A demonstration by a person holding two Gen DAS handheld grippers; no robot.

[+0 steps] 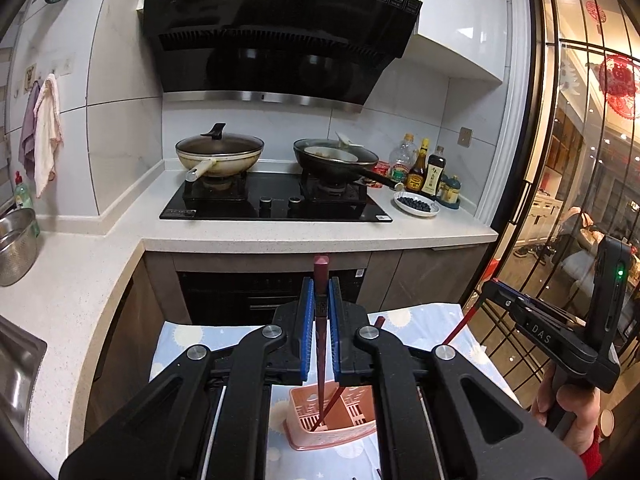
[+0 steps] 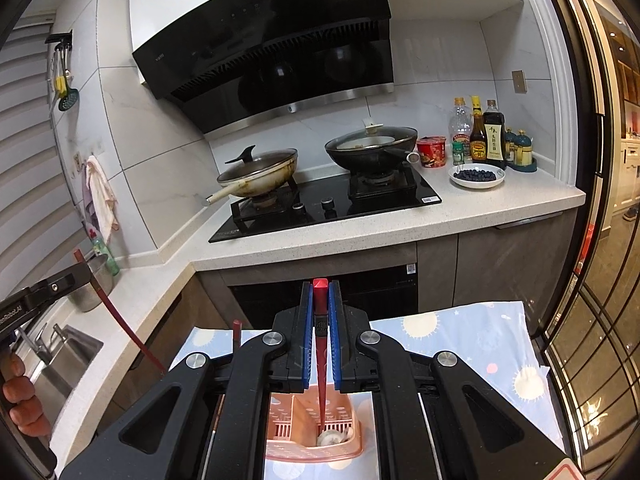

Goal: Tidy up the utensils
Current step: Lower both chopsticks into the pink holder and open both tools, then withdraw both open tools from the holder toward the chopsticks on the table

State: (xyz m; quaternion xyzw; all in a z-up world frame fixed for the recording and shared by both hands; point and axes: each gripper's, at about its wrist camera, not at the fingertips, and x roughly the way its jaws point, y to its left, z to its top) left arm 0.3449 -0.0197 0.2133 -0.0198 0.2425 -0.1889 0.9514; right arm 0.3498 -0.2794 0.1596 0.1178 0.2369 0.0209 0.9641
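Note:
My left gripper (image 1: 320, 292) is shut on a dark red chopstick (image 1: 320, 344) held upright, its thin tip down inside the pink utensil basket (image 1: 344, 436). A second chopstick (image 1: 352, 376) leans in the basket. My right gripper (image 2: 320, 296) is shut on a red chopstick (image 2: 321, 352), its tip down in the right compartment of the same pink basket (image 2: 312, 448), beside a pale round object (image 2: 331, 437). The right gripper also shows at the right edge of the left wrist view (image 1: 560, 328), holding its chopstick (image 1: 460, 326).
The basket stands on a table with a blue sun-print cloth (image 2: 480, 344). Beyond it is a white counter (image 1: 320, 232) with a hob, two lidded pans (image 1: 220, 152), sauce bottles (image 1: 424, 172) and a plate of blueberries (image 1: 416, 204). A sink (image 2: 64, 356) lies left, a glass door (image 1: 580, 160) right.

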